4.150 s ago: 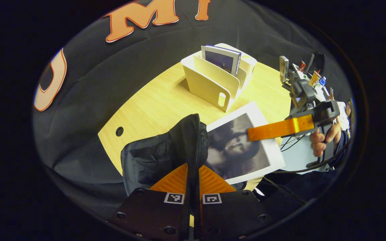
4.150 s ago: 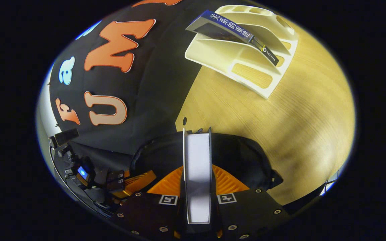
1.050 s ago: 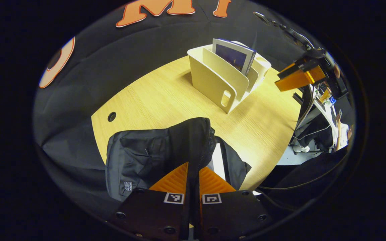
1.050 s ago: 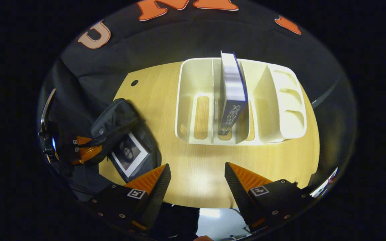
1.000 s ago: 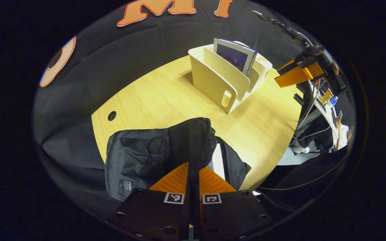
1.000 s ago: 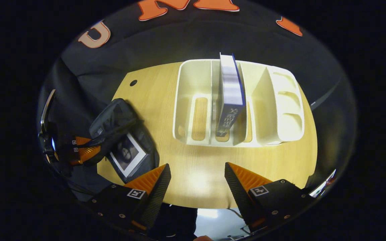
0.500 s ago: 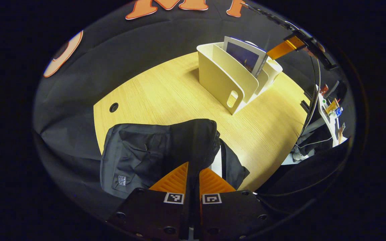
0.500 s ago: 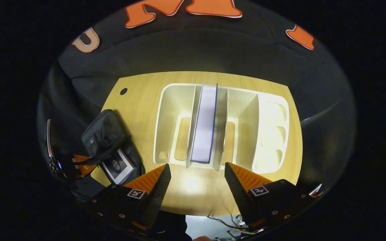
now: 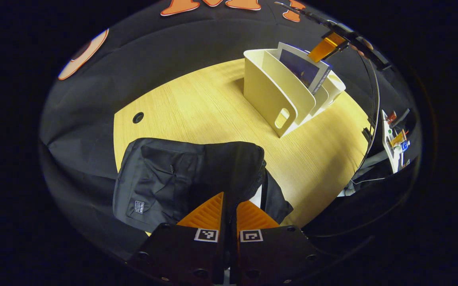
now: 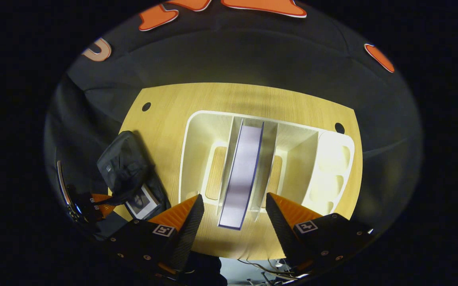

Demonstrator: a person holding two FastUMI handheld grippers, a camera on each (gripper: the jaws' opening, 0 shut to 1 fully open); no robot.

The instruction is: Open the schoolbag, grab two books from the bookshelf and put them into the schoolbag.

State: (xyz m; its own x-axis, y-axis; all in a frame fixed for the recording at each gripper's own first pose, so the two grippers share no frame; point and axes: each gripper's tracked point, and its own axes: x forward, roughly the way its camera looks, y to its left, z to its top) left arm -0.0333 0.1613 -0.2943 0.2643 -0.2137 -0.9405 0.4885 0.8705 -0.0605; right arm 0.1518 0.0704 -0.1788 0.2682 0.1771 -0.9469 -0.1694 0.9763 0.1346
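My left tool (image 9: 229, 206) is pressed closed on a fold of the schoolbag (image 9: 165, 178), pinching the edge of its flap right at the zipper. The schoolbag is black, soft and creased, with a small label patch low on its front; it lies slumped at the near corner of the table (image 9: 197, 103). Beside the lifted flap a pale strip of the first book (image 10: 141, 201) peeks from the opening; in the right gripper view its white-bordered cover with a dark photograph sits inside the bag, just under the left tool (image 10: 101, 198).

My right tool (image 10: 232, 210) is spread wide, pointing down over the bookshelf (image 10: 197, 159), one finger on each side of the second book (image 10: 243, 171) and neither one touching it. That book stands upright on its edge in a middle slot of the bookshelf, its pale page block facing up at me, framed by a thin blue cover.

The bookshelf is cream plastic with smooth, curved dividers and rounded cut-outs, standing on the table beyond the schoolbag. In the left gripper view the second book (image 9: 302, 69) leans a little in its slot, dark cover showing, and my right tool (image 9: 324, 47) hangs at its top corner. The table is light wood grain with a round cable hole (image 9: 138, 117) left of the bookshelf.
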